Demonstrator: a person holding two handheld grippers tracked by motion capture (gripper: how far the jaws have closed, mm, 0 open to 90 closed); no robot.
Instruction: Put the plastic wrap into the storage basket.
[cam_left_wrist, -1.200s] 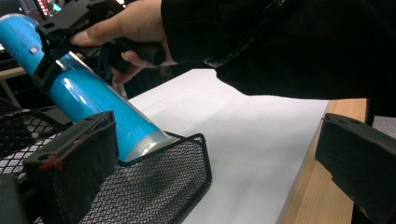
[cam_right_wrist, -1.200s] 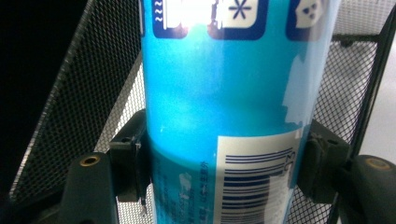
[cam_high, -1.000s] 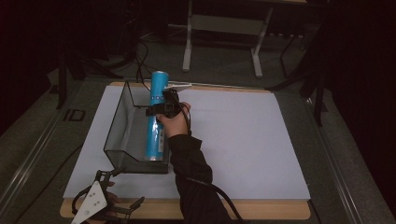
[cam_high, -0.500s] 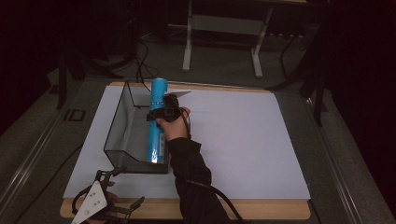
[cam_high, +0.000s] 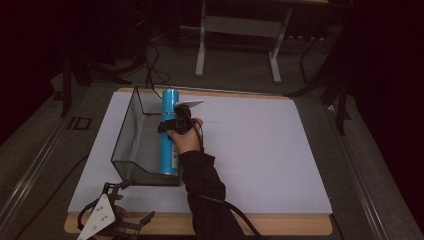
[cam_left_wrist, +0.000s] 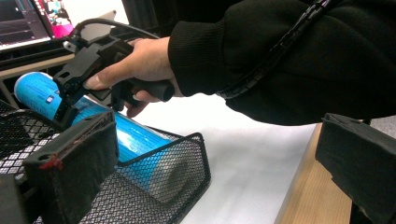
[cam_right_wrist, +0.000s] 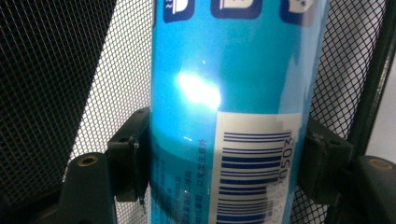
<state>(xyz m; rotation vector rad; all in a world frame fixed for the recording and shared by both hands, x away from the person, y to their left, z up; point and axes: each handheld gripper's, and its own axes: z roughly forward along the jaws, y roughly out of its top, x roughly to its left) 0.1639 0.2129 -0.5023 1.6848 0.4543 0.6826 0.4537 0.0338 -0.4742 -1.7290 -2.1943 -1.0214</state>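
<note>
At the lower left of the high view, the left hand-held gripper (cam_high: 131, 206) rested at the near edge of the worktop (cam_high: 260, 150), jaws spread apart and holding nothing; it looked parked out of the way, leaving the work to the other hand. Further right, the mesh basket (cam_high: 131, 145) sat on the white sheet, and the blue can (cam_high: 169, 132) lay along its right side, far end jutting past the rim. The right hand-held gripper (cam_high: 172, 125) was clamped around the can's middle, probably so the long can stayed balanced while it went into the basket.

The left gripper view showed the can (cam_left_wrist: 133, 137) sloping down inside the mesh, its lower end behind the basket's front wall. The right gripper view showed both pads (cam_right_wrist: 133, 156) pressed flat against the can's sides (cam_right_wrist: 233, 93), beside its barcode.
</note>
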